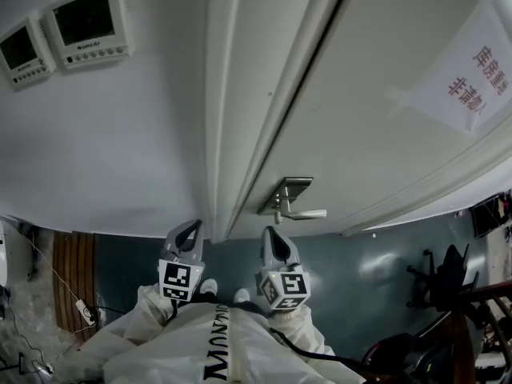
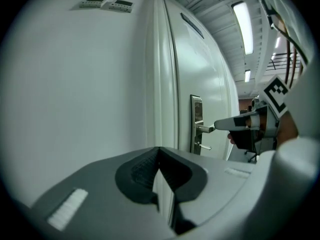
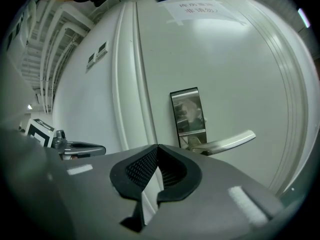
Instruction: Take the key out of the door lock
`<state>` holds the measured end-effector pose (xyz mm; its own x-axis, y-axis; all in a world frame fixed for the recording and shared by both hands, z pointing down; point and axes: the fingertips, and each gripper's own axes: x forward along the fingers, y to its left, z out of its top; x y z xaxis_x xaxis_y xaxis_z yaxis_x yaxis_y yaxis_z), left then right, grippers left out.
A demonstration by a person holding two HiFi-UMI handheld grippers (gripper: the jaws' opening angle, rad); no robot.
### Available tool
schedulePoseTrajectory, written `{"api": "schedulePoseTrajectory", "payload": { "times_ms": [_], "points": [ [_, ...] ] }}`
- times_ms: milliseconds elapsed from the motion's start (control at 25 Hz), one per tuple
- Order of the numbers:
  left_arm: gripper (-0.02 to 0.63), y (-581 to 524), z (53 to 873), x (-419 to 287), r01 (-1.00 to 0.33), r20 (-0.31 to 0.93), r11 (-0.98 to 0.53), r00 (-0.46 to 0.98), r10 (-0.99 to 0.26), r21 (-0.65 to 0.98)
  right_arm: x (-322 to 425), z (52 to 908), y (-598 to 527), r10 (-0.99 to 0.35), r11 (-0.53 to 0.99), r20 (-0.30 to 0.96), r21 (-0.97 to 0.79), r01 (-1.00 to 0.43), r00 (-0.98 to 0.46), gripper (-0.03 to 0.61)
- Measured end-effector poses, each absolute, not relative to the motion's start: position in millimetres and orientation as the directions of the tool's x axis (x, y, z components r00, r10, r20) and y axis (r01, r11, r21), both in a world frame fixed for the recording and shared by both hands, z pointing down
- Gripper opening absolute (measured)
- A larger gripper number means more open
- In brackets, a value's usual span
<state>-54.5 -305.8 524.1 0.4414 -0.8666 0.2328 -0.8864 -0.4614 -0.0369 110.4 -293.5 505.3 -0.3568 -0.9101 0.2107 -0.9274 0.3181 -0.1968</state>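
Head view: both grippers are hovering low before the white door. The left gripper is facing the door frame; the right gripper is sitting just under the lock plate and its handle. Both sets of jaws are sitting closed, nothing between them.

Left gripper view alone is showing a small stub sticking out of the plate below the handle; I cannot tell whether it is the key.

Wall panels and a taped notice are sitting well above. A chair is standing well off to the right.
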Motion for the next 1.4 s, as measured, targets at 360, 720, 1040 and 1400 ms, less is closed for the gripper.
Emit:
{"api": "schedulePoseTrajectory", "payload": {
  "times_ms": [360,720,1040,1400],
  "points": [
    [0.0,-305,528,-13,-0.881,0.257,-0.47,0.444,-0.858,-0.048,138,525,-292,-0.894,0.322,0.239,-0.245,-0.914,-0.379,0.002],
    [0.0,-303,526,15,-0.875,0.265,-0.479,0.446,-0.855,-0.072,165,532,-294,-0.895,0.309,0.249,-0.253,-0.917,-0.37,0.003],
    [0.0,-294,527,7,-0.885,0.28,-0.457,0.419,-0.864,-0.087,165,563,-301,-0.86,0.25,0.217,-0.61,-0.752,-0.462,0.097],
    [0.0,-284,532,-25,-0.913,0.311,-0.395,0.347,-0.885,-0.104,178,603,-315,-0.905,0.044,-0.017,-0.998,-0.054,-0.426,0.127]
  ]
}}
